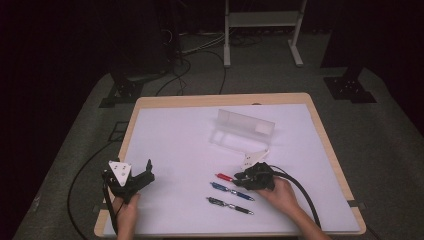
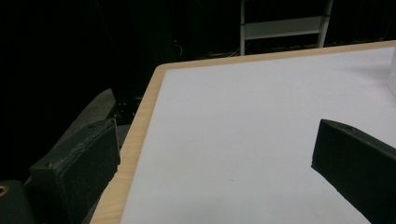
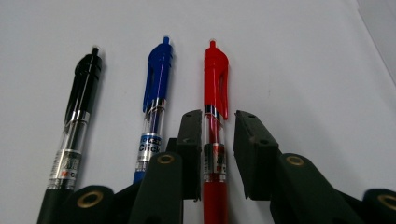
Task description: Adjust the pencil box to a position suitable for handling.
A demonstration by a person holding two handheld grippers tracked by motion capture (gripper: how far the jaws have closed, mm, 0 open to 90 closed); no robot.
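Observation:
Three click pens lie side by side on the white mat: a red pen (image 1: 223, 176) (image 3: 215, 70), a blue pen (image 1: 232, 191) (image 3: 158, 79) and a black pen (image 1: 230, 205) (image 3: 84, 84). My right gripper (image 1: 239, 179) (image 3: 218, 116) is low over the red pen, its jaws astride the clear barrel. One pad touches the barrel, while a narrow gap shows at the other. At the mat's near left, my left gripper (image 1: 149, 171) (image 2: 217, 140) is open wide over bare mat, with nothing between its jaws.
A clear plastic case (image 1: 245, 129) stands open at the middle back of the white mat (image 1: 170, 135). The wooden table edge (image 2: 140, 126) runs close to my left gripper. A thick cable (image 1: 300, 190) trails from the right gripper. A white frame (image 1: 262, 20) stands on the floor beyond.

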